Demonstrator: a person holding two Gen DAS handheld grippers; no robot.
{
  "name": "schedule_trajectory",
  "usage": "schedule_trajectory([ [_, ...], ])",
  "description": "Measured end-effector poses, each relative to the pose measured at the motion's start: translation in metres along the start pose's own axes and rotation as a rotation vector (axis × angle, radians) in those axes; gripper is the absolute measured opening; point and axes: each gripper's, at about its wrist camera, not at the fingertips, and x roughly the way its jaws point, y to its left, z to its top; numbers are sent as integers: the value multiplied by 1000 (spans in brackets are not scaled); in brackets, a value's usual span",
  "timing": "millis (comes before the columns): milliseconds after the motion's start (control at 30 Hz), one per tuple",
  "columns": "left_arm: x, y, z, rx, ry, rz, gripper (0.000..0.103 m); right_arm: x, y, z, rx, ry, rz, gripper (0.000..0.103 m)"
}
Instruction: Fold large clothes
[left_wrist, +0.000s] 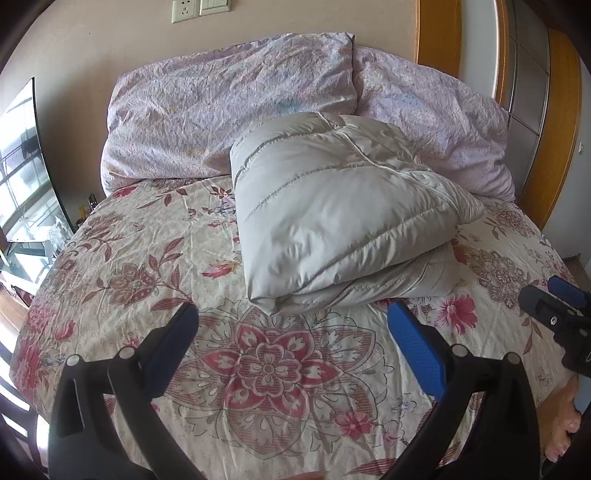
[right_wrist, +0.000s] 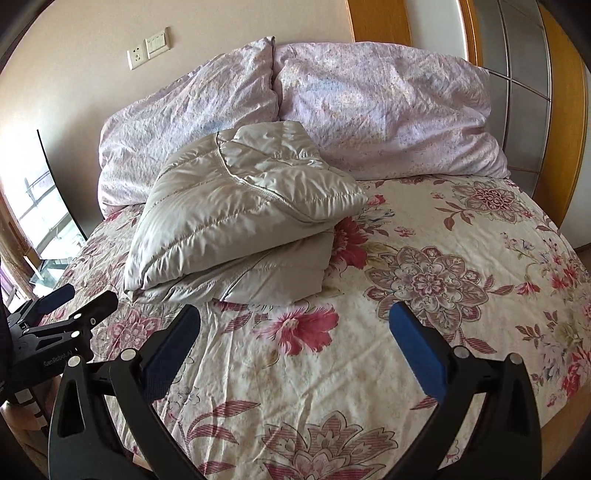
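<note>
Jacket lies folded on the floral bedspread against the pillows, both left gripper and right gripper hovering near it, jaws wide apart, empty

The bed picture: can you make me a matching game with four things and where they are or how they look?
Things:
1. puffy jacket
2. pillows
3. floral bedspread
4. left hand-held gripper

Descriptions:
A. lilac, leaning against the wall at the head of the bed
B. open, holding nothing
C. pale grey, folded into a bundle
D. cream with red flowers, spread under everything

Pairs: 1-C, 2-A, 3-D, 4-B
</note>
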Motion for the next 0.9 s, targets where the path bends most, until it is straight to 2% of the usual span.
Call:
schedule_trajectory([
  [267,0,-2,-3,2,17,3,101,-4,5,-1,-5,10,20,102],
  [467,-4,1,-2,-12,32,-15,101,-6,4,1,22,58,65,102],
  [900,-16,-5,-1,1,30,-40,101,-14,8,2,24,65,90,102],
])
